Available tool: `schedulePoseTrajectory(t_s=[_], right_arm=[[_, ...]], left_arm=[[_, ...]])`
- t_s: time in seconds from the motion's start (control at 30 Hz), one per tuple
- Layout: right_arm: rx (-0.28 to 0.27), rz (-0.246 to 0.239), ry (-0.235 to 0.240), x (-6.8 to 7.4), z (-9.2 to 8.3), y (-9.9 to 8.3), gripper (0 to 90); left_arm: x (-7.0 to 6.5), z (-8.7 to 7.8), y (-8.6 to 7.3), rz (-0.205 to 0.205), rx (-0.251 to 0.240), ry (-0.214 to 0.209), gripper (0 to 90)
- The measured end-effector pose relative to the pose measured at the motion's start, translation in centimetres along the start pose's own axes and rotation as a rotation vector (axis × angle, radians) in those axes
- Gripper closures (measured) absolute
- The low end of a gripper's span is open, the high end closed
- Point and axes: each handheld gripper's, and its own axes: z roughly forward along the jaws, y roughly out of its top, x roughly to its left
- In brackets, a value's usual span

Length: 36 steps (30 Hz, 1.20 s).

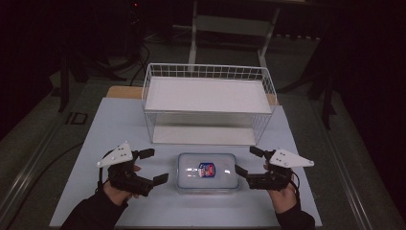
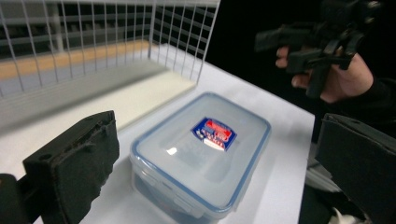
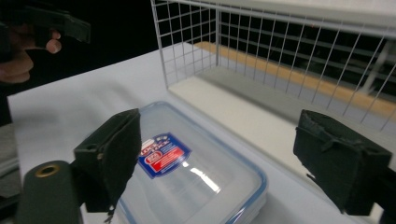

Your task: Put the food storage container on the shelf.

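Plastic, clear and blue-rimmed: the rectangular lidded container point(image 1: 208, 171) I am working over lies flat on the pale counter point(image 1: 119, 124), close to the near edge and midway between the side edges, a red-and-blue label on its smooth, glossy lid. Behind it, toward the far edge, stands a white wire basket point(image 1: 208, 72) of thin square mesh with a flat white shelf panel inside. My left tool point(image 1: 149, 165) sits just off the container's left end, its black, rough-faced jaws spread wide with nothing between them; the left hand point(image 1: 117, 189) grips it from below, the sleeve entering over the near edge. My right tool point(image 1: 249, 162) mirrors it off the right end, jaws likewise wide and empty, the right hand point(image 1: 282, 194) wrapped under its body. Both tools point inward at the container, clear of it, each with a grey three-cornered plate on top. In the gripper views the jaws frame the lid from above.
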Motion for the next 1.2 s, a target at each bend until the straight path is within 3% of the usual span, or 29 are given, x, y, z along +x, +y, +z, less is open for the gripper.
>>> schedulePoseTrajectory(t_s=[0.1, 0.23, 0.3, 0.43, 0.53, 0.63, 0.7, 0.83, 0.93, 1.2], right_arm=[[0.027, 0.006, -0.009, 0.2, 0.3, -0.1, 17.0], [0.004, -0.004, -0.031, 0.4, 0.2, -0.3, 15.3], [-0.024, 0.000, -0.036, 0.6, -0.1, -0.3, 13.3], [-0.031, -0.010, -0.034, 0.7, -0.2, -0.3, 11.7], [-0.022, -0.020, -0.050, 0.7, -0.2, -0.5, 11.6], [0.007, -0.011, -0.069, 0.6, 0.0, -0.9, 11.6], [0.023, 0.007, -0.060, 0.4, 0.1, -1.2, 11.2], [0.070, -0.008, -0.073, 0.7, 0.5, -1.6, 10.2], [0.084, -0.023, -0.080, 0.9, 0.8, -1.8, 10.1], [0.094, -0.007, -0.063, 1.0, 1.1, -2.1, 10.2]], left_arm=[[0.3, 0.5, 0.4, -0.015, 0.005, 0.003, 0.0], [1.0, 1.3, 0.5, -0.054, 0.040, 0.010, 0.0], [1.7, 2.0, 0.2, -0.107, 0.063, -0.005, 0.0], [2.9, 3.4, -0.5, -0.191, 0.105, -0.013, 0.0], [3.5, 4.4, -1.2, -0.223, 0.140, -0.007, 0.0], [4.2, 5.4, -2.0, -0.313, 0.186, -0.029, 0.0], [4.5, 5.9, -2.4, -0.352, 0.216, -0.038, 0.0], [4.8, 6.7, -3.1, -0.374, 0.277, 0.023, 0.0], [5.3, 7.2, -3.7, -0.436, 0.300, 0.011, 0.0], [6.6, 8.4, -4.9, -0.591, 0.347, -0.089, 0.0]])
